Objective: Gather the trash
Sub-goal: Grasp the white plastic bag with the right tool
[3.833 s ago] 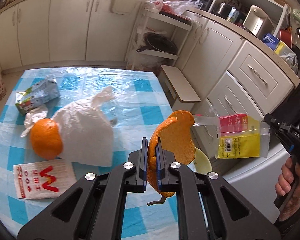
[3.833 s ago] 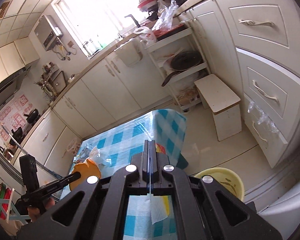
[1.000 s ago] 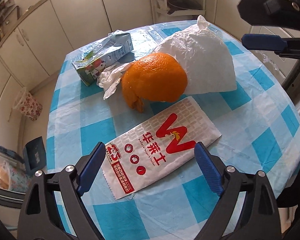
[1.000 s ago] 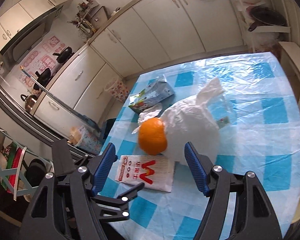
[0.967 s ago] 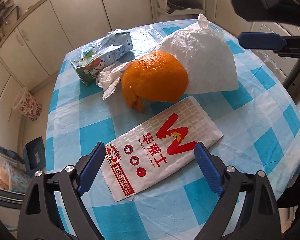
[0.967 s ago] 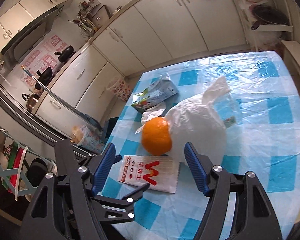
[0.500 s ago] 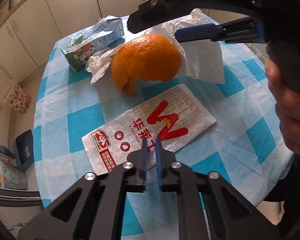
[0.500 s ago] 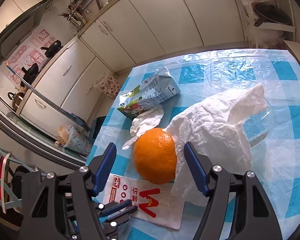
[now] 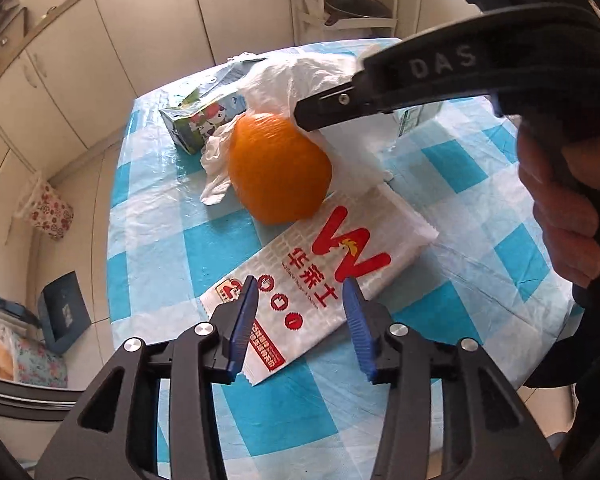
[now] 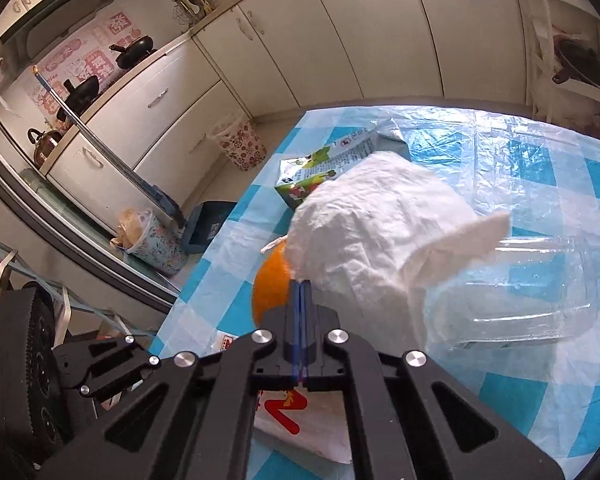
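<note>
The right gripper (image 10: 300, 292) has closed since half a second ago: then its fingers stood wide above the orange peel; now they are pressed together with the edge of the white tissue (image 10: 376, 216) at their tips. The tissue stands raised in a mound in front of the camera, which suggests it is pinched and lifting, though the contact itself is hard to make out. Under it a clear plastic tray (image 10: 540, 292) shows, resting on the desk (image 10: 500, 396).

The left gripper (image 9: 300, 300) has gone the other way. Half a second ago its fingers were nearly together over the snack wrapper (image 9: 324, 276); now they are spread to a middling gap, one on either side of the wrapper's near end, holding nothing. Whether the tips touch the wrapper I cannot tell.

The remaining trash lies on the blue-checked desk: the orange peel (image 9: 278, 168) just beyond the wrapper, a crumpled napkin (image 9: 216, 160) beside it, and the flattened juice carton (image 9: 200, 120) behind.

So each hand now seems set on its next piece: the tissue looks taken, and the wrapper is lined up for a pinch. The flat wrapper may be awkward to lift off the plastic cloth.
</note>
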A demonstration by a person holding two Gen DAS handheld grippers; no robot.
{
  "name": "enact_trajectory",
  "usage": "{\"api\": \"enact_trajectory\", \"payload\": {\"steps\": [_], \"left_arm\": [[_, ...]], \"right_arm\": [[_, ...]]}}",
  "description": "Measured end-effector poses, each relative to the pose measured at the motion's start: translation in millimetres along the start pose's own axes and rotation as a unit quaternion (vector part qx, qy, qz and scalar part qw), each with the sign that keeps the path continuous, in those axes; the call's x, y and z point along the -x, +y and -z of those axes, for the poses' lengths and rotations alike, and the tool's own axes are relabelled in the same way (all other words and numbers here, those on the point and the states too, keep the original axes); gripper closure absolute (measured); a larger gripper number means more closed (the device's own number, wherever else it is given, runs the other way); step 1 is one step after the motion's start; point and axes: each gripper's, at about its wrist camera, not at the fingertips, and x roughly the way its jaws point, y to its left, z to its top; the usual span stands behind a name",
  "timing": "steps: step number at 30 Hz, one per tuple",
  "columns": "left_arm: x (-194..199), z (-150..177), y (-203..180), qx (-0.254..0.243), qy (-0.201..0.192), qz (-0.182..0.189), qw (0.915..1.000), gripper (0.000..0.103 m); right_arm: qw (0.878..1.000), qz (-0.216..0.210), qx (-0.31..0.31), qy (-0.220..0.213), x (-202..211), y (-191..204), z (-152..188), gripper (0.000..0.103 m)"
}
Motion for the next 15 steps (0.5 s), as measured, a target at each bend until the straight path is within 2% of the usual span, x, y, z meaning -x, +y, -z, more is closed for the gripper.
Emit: {"api": "enact_trajectory", "payload": {"steps": [5,8,10,11,12,14,15], "left_arm": [[-3,-1,8,0.012,0.01,-0.009,0.9998,0.056],[0,0,12,0.023,0.007,-0.013,0.9996,0.053],[3,-2,18,0.036,0.004,-0.013,0.9992,0.052],[3,-3,23,0.044,0.002,-0.013,0.999,0.052],[5,-3,28,0.054,0.0,-0.014,0.9984,0.051],[7,-2,36,0.072,0.0,-0.027,0.997,0.051],[7,-2,43,0.086,0.001,-0.037,0.9956,0.05]], "right_arm": [[1.0,0.002,0.009,0.029,2,-2,-1,0.101],[1.0,0.007,0.001,0.014,12,-8,-5,0.101],[1.0,0.008,-0.005,0.001,19,-11,-7,0.078],[1.0,0.014,-0.005,-0.011,22,-11,-7,0.054],[1.0,0.022,0.0,-0.02,24,-10,-8,0.049],[0.999,0.03,0.01,-0.017,20,-6,-7,0.048],[0.999,0.035,0.015,-0.014,16,-4,-6,0.043]]}}
